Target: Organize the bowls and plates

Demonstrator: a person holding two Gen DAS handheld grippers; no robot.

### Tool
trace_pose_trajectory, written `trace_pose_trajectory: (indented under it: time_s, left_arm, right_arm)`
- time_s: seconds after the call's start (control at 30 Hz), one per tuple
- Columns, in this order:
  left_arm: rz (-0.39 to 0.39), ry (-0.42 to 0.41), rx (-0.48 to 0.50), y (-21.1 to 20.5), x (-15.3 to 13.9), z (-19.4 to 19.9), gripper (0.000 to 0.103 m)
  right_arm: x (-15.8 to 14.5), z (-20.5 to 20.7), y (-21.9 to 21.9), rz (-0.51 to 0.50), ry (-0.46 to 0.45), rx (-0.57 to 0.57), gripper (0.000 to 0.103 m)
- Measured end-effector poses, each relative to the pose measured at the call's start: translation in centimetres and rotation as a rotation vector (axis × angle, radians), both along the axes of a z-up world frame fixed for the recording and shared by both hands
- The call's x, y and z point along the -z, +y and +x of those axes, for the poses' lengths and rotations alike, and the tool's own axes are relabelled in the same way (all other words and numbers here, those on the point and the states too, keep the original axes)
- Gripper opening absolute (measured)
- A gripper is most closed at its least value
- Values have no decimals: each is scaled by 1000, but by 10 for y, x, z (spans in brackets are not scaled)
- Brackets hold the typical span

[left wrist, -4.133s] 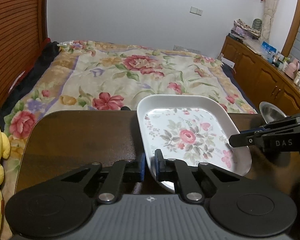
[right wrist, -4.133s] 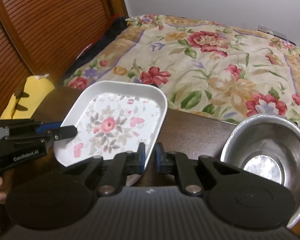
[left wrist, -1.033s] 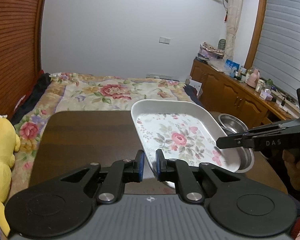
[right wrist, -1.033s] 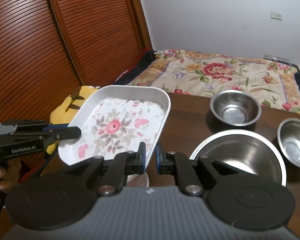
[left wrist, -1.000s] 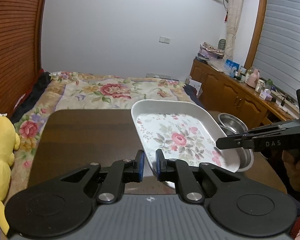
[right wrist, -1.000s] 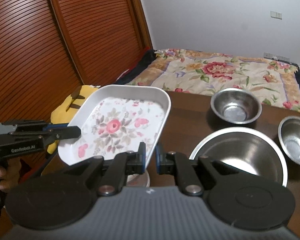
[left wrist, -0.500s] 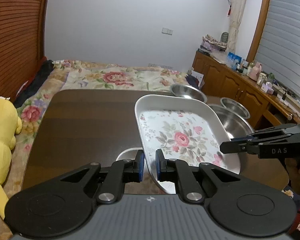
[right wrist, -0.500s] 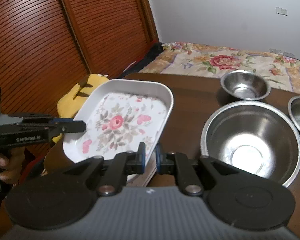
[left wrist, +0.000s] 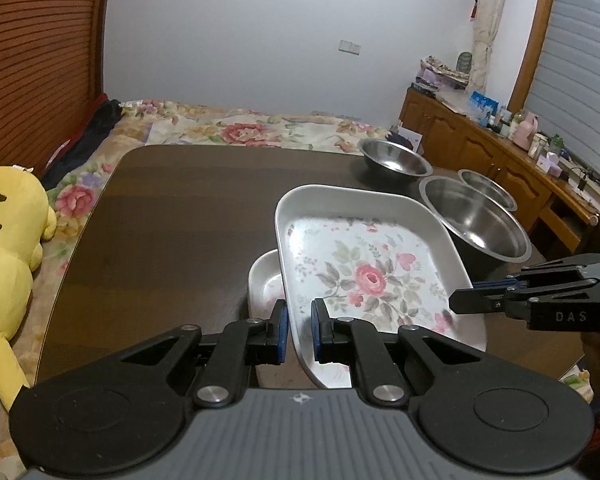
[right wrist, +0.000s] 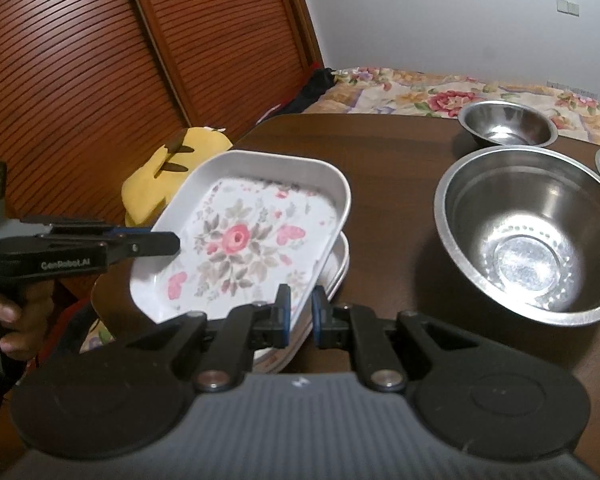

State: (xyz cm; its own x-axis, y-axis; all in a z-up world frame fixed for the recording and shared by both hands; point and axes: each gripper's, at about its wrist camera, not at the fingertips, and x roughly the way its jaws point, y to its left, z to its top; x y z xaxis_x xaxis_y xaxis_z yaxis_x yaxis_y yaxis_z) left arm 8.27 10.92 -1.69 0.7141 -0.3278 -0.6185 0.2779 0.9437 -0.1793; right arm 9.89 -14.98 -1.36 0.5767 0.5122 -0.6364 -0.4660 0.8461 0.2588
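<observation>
Right wrist: stacked plates [right wrist: 336, 268] underneath.

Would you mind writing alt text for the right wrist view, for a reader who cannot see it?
Two black grippers, the right gripper near and the left gripper at the side, hold a white floral tray by its rims above stacked similar trays on a dark table. Three steel bowls, the large bowl nearest, sit at right.

Two claw-mounted views, close, sharing floral plate [left wrist: 364, 264]
</observation>
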Motion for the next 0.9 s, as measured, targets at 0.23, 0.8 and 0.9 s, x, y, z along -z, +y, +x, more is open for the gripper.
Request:
trace_pose_trajectory:
  time_s: [0.23,0.8,0.9]
  left_arm:
    - [2,13,-25,4,5,1,13]
    - [35,15,-49,-4,18,1,13]
    - [43,13,-58,-5,19,3,13]
  right_arm:
    - [4,-11,11,-41,-66,-3,13]
    - [8,-24,23,-114,-156,34,13]
    - [10,-24,25,-115,-156,40,13]
